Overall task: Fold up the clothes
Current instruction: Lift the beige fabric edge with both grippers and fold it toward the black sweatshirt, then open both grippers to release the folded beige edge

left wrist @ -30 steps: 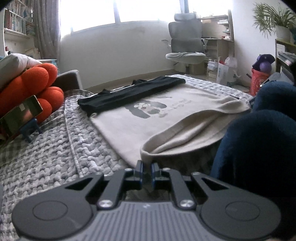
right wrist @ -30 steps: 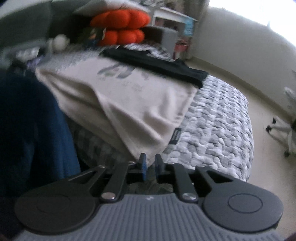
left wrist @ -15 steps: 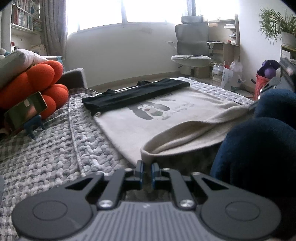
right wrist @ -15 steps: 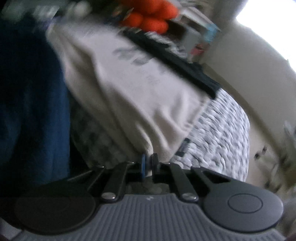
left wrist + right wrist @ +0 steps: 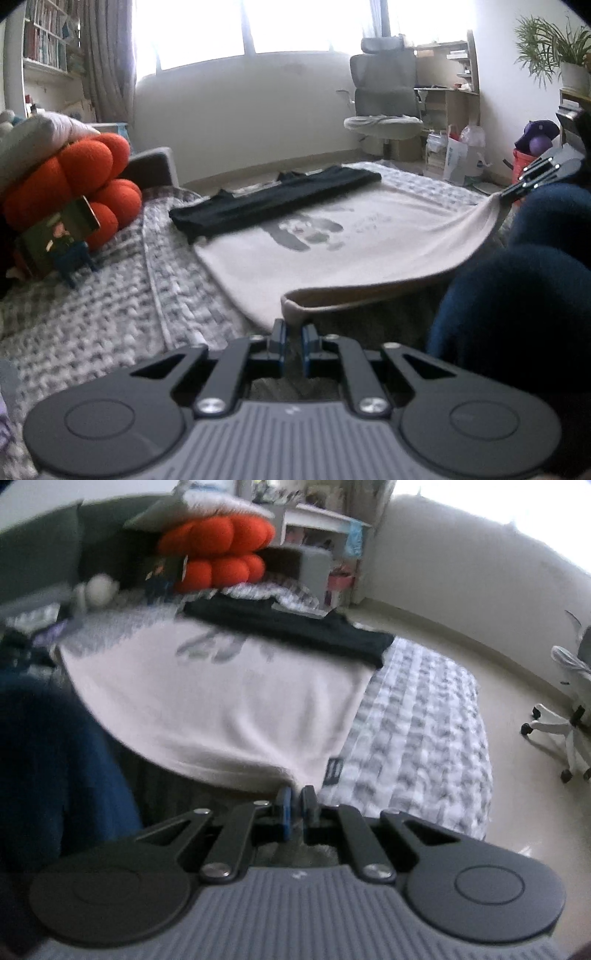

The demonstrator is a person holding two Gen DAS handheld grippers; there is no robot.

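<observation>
1. I see the beige T-shirt (image 5: 332,240) spread print-up on the bed (image 5: 92,314), its long axis running away from me toward the folded black garment (image 5: 273,199) lying across its far end.
2. My left gripper (image 5: 293,338) has its fingers clamped on the near hem corner; my right gripper (image 5: 295,805) pinches the other near corner, the hem stretched between them.
3. Orange cushions (image 5: 74,184) sit left; dark blue clothed knees (image 5: 517,295) crowd the near edge.
</observation>
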